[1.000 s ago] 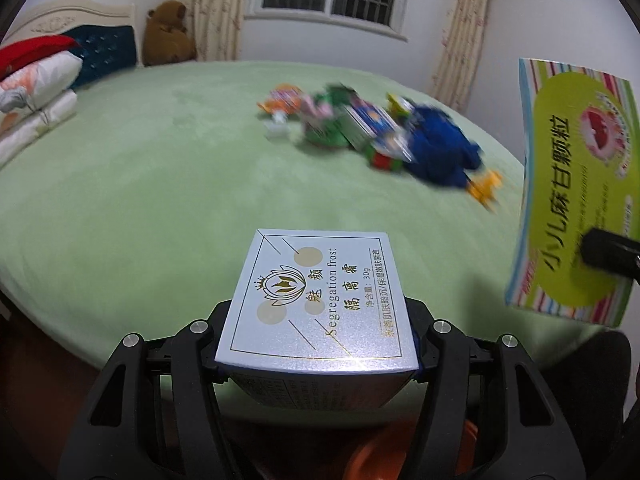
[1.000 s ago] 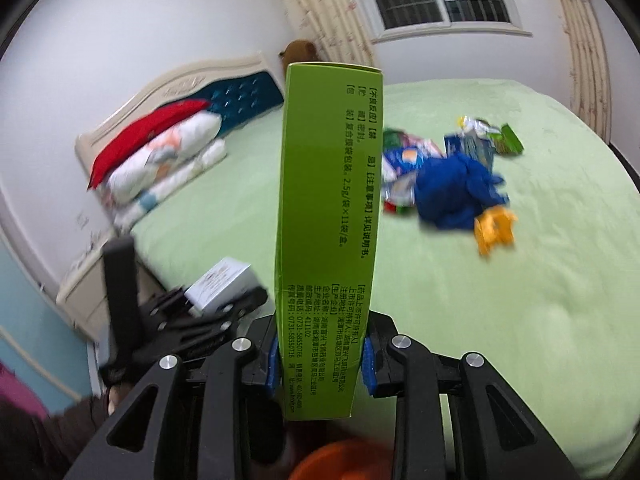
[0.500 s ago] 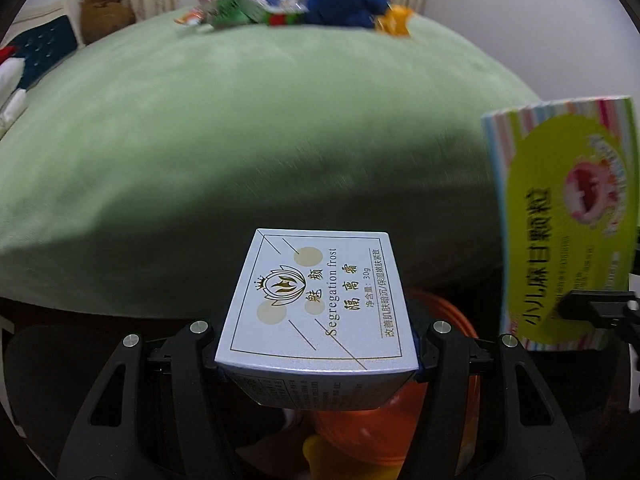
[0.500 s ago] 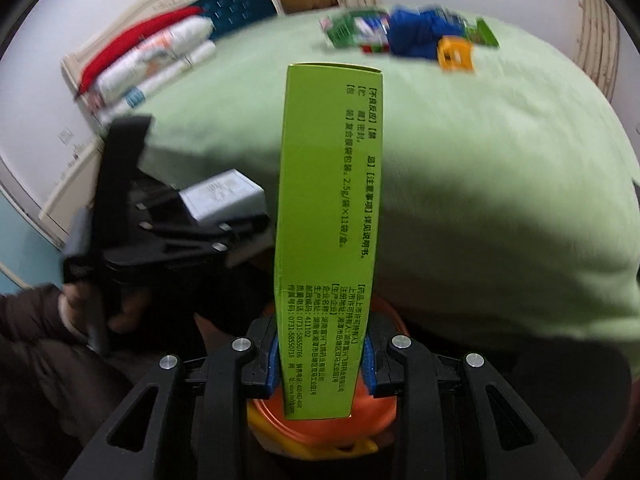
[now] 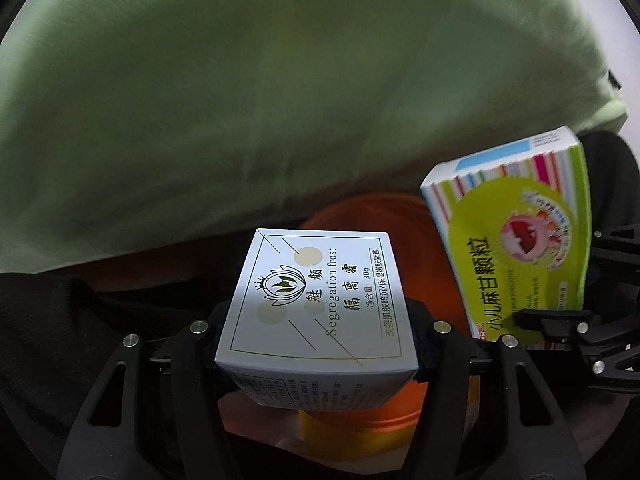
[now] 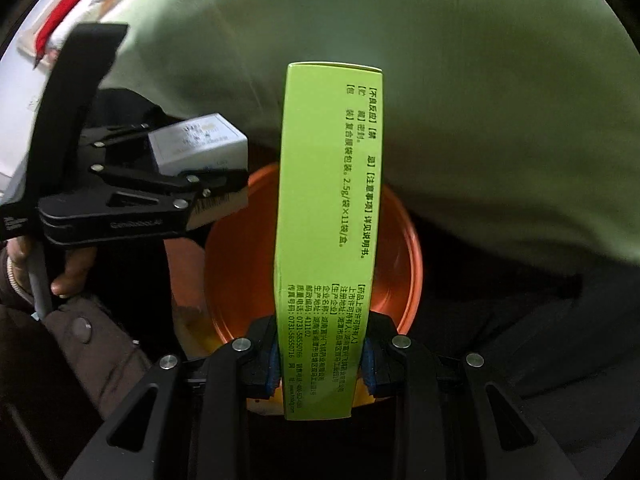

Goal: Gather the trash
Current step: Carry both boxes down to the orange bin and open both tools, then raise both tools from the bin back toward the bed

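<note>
Left tongs [image 5: 318, 334] clamped on white cream box [image 5: 316, 300], right tongs [image 6: 320, 354] clamped on green medicine box [image 6: 328, 240]. Both boxes above orange bin [image 6: 412, 264], beside bed [image 6: 460, 100]. Judgement: centre each box over bin mouth, then part tongs; release one at a time to avoid collision.

Green-covered bed [image 5: 280, 100], pillows [image 6: 80, 4] at its head, top-left

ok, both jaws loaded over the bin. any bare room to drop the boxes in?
Free: the orange bin interior's right side, between the green box and rim. Crowded: its left rim, where the left gripper holds the white box; something yellow lies at the near bottom.
</note>
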`<state>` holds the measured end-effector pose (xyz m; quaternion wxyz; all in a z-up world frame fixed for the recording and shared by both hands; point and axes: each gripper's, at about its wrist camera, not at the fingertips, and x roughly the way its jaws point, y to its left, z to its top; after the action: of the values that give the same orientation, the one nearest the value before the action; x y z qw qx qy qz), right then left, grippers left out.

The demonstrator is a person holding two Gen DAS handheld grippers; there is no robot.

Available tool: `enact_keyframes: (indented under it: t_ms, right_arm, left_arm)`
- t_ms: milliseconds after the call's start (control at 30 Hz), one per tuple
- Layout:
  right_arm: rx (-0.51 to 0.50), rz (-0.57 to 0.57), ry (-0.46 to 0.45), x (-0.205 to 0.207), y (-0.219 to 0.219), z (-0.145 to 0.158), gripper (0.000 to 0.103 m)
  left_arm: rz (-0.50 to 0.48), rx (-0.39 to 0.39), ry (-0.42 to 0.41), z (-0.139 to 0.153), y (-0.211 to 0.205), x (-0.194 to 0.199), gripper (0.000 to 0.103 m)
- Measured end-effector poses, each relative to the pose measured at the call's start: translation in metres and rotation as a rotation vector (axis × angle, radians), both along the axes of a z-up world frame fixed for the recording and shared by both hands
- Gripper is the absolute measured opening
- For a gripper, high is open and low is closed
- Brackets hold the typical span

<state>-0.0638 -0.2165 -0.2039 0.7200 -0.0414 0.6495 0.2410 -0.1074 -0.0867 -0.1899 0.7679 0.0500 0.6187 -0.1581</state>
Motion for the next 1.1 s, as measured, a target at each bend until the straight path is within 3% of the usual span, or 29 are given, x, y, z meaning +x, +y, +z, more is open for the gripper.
enact_keyframes:
  t_ms: [433, 467, 500, 533, 567, 933, 1033, 1100]
  right_arm:
    - [-0.053, 0.01, 0.118, 0.018, 0.004, -0.02, 0.032]
    - [-0.056, 0.011, 0.123, 0.018, 0.005, -0.026, 0.033]
    - [-0.06, 0.009, 0.125, 0.02, 0.003, -0.027, 0.035]
    - [-0.069, 0.004, 0.125, 0.021, 0.004, -0.028, 0.049]
    - [-0.074, -0.004, 0.116, 0.023, 0.002, -0.025, 0.057]
    - [0.004, -0.046, 0.052, 0.022, -0.019, 0.009, 0.057]
    - [0.041, -0.036, -0.003, 0.009, -0.007, 0.013, 0.057]
    - [0.071, -0.023, -0.058, 0.008, -0.007, 0.034, 0.057]
  left_arm:
    - [-0.07, 0.084, 0.167, -0.031, -0.008, 0.023, 0.06]
    - [-0.075, 0.096, 0.178, -0.033, -0.009, 0.028, 0.063]
    - [-0.08, 0.105, 0.191, -0.035, -0.01, 0.028, 0.074]
    - [-0.082, 0.112, 0.2, -0.038, -0.011, 0.035, 0.084]
    - [-0.079, 0.114, 0.199, -0.038, -0.011, 0.041, 0.084]
    - [-0.053, 0.097, 0.195, -0.038, -0.009, 0.047, 0.087]
    - [-0.057, 0.1, 0.169, -0.033, -0.004, 0.04, 0.087]
    - [-0.06, 0.101, 0.136, -0.024, -0.005, 0.038, 0.087]
